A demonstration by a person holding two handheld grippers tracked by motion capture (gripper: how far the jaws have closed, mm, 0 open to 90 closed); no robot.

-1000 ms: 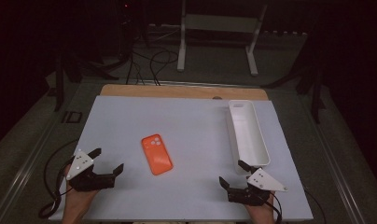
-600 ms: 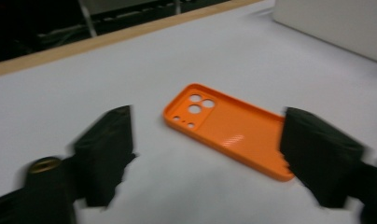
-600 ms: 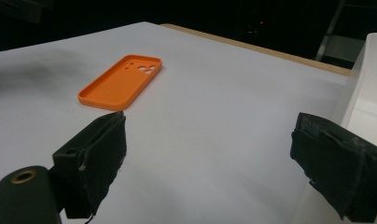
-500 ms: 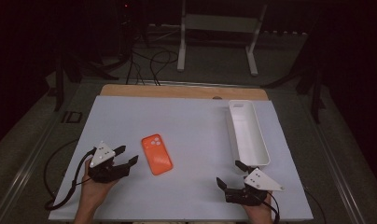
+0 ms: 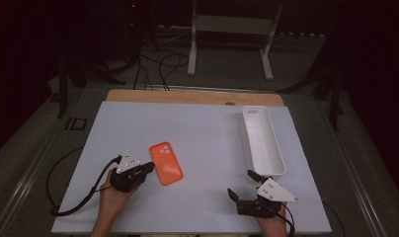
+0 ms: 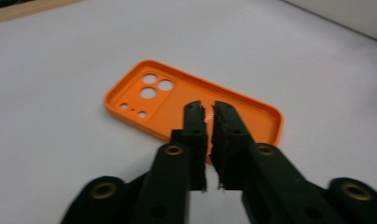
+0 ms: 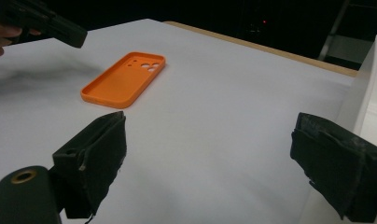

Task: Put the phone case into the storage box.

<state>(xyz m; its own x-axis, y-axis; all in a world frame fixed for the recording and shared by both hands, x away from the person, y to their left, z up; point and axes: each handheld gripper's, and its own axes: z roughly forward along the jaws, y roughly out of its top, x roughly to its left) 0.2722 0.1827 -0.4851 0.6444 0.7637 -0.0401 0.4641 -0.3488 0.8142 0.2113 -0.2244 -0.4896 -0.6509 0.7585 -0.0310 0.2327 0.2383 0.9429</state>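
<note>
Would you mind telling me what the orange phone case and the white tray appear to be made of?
The orange phone case looks like soft matte plastic or silicone: even colour, no glare, moulded camera holes, thin raised rim. The white tray seems to be rigid plastic with a smooth, slightly satin finish: thin uniform walls and rounded corners. Neither is certain from looks alone.

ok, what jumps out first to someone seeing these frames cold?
The orange phone case, lying open side up left of centre on the pale table, is the one bright thing. The left gripper is right at its near long edge with jaws nearly together; whether the wall is pinched is unclear. Next comes the long white tray along the right side, with the right gripper open near its close end.
</note>
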